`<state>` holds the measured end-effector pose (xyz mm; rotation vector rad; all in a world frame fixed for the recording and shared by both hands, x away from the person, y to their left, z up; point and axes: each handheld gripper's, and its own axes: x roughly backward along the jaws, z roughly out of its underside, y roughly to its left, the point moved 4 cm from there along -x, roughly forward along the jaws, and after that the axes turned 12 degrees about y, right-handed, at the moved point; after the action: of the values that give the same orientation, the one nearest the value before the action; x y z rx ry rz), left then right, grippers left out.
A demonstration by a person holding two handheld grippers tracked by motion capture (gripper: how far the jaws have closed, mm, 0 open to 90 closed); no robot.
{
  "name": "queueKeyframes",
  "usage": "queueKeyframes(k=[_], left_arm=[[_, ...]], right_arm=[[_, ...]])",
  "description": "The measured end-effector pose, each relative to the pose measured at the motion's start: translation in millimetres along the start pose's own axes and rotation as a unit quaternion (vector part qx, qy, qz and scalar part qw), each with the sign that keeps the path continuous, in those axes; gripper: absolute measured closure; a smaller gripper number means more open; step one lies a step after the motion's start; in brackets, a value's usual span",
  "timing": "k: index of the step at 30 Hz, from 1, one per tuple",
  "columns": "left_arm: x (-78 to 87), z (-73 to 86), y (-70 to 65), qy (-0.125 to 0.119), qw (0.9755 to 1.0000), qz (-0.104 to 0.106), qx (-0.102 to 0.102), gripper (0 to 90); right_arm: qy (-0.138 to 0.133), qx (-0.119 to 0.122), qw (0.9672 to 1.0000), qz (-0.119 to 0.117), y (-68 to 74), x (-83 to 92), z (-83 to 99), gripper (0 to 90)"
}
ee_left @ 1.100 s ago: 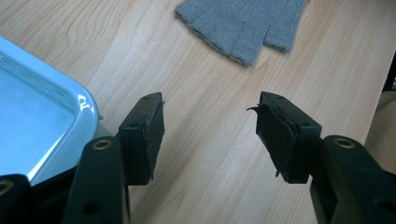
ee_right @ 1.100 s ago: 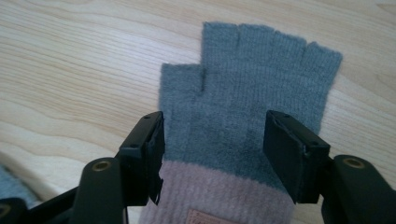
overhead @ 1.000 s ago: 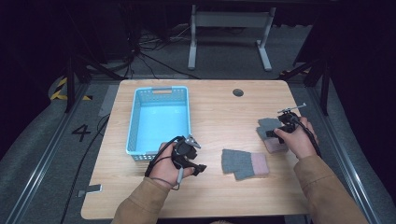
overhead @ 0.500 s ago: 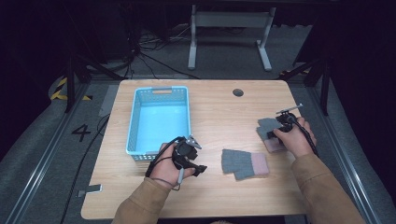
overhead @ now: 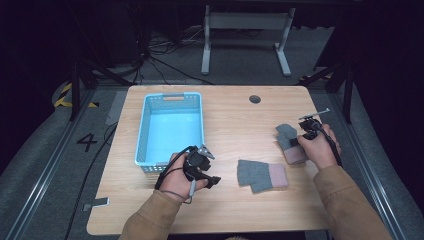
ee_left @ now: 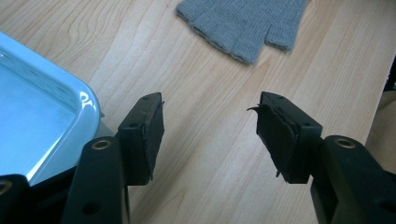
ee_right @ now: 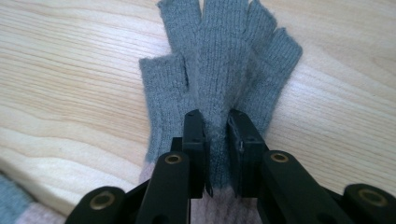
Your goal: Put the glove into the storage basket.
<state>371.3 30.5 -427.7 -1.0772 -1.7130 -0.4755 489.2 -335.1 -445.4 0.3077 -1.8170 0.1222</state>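
A grey fingerless glove (overhead: 286, 134) with a pink cuff lies at the table's right side. My right gripper (overhead: 297, 141) has just been closing, and its jaws now pinch a ridge of knit in the glove's palm (ee_right: 224, 56); in the right gripper view the right gripper (ee_right: 217, 135) has fabric bunched between its pads. A second grey glove (overhead: 261, 175) lies flat near the table's front middle and shows ahead of my left gripper (ee_left: 243, 23). My left gripper (overhead: 211, 166) rests on the table by the basket's front right corner, with the left gripper (ee_left: 210, 126) open on bare wood.
A light blue plastic basket (overhead: 172, 100) stands on the left half of the table with nothing in it; its rounded corner (ee_left: 88, 100) is close beside my left jaw. A round cable hole (overhead: 255, 99) sits near the far edge.
The right gripper's jaws have come together on the glove at the right. The left hand and the middle glove have stayed where they were.
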Motion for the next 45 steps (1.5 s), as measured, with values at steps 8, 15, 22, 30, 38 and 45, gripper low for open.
queueKeyframes(k=[8,15,22,30,38,45], left_arm=[[-0.7,-1.9,-1.8,0.001,1.0000,0.001,-0.003,42.3],[0.4,-2.7,-2.4,0.000,1.0000,0.003,-0.006,42.3],[1.9,-3.1,-3.7,-0.003,1.0000,0.003,-0.006,42.3],[2.7,-3.1,-4.5,-0.003,1.0000,0.003,-0.006,42.3],[2.7,-3.2,-4.9,-0.002,1.0000,0.003,-0.007,42.2],[2.8,-3.3,-5.9,-0.002,1.0000,0.004,-0.008,42.1]], right_arm=[[-0.018,0.011,0.9998,-0.006,1.7,19.6,3.1,78.2],[-0.036,0.036,0.9986,-0.014,6.0,42.3,6.0,77.8],[-0.043,0.074,0.9962,-0.018,14.4,61.6,9.6,77.6],[-0.046,0.120,0.9914,-0.024,28.8,78.5,15.5,77.3],[-0.050,0.168,0.9836,-0.043,48.0,90.4,23.5,77.0],[-0.045,0.211,0.9749,-0.055,59.5,92.1,29.6,76.9]])
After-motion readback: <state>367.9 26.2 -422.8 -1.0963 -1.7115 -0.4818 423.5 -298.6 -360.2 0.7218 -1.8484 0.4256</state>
